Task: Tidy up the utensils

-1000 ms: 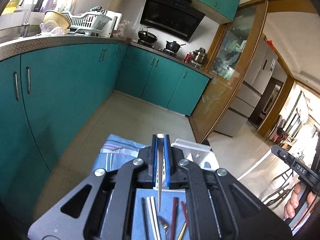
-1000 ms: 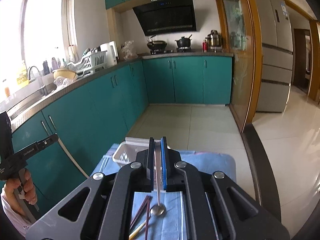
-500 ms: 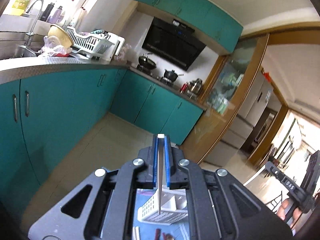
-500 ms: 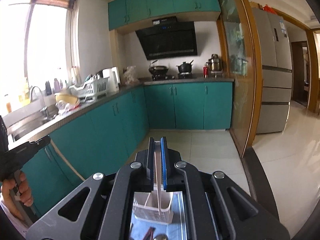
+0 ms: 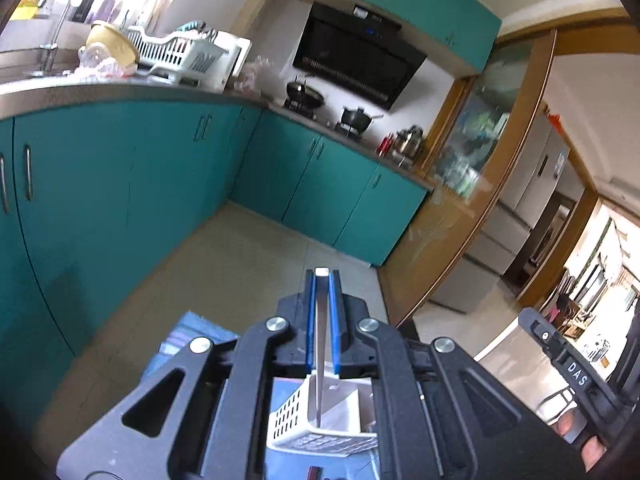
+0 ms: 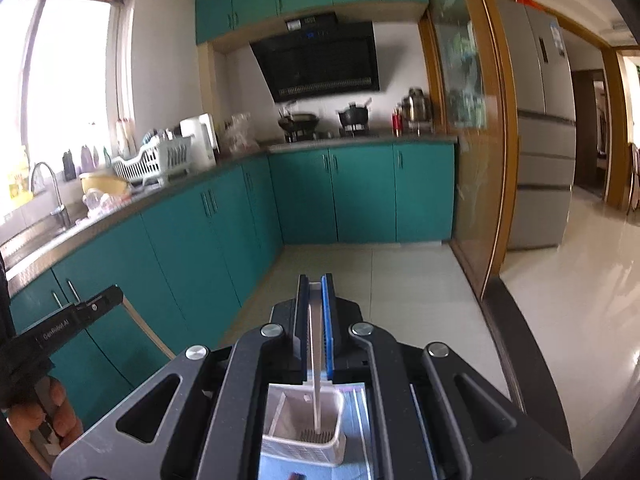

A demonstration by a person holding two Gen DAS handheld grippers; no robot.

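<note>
My left gripper (image 5: 322, 276) is shut on a metal utensil handle (image 5: 320, 344) that hangs down from the blue pads into the white perforated utensil basket (image 5: 304, 424) below. My right gripper (image 6: 315, 280) is shut on another metal utensil handle (image 6: 316, 360) whose lower end hangs inside the same white basket (image 6: 304, 440), over a divided compartment. Which kind of utensil each one is stays hidden. The basket stands on a blue cloth (image 6: 356, 432). Each view shows the other gripper at its edge.
A dark red chopstick end (image 5: 315, 471) lies on the cloth before the basket. Teal kitchen cabinets (image 6: 192, 248), a counter with dish rack (image 6: 152, 160) and a stove (image 6: 304, 124) stand beyond. A fridge (image 6: 540, 140) is at the right.
Both grippers lifted their utensils off the cloth and carried them over the white basket. The utensil ends now hang inside it; the loose chopsticks and spoon have dropped out of view.
</note>
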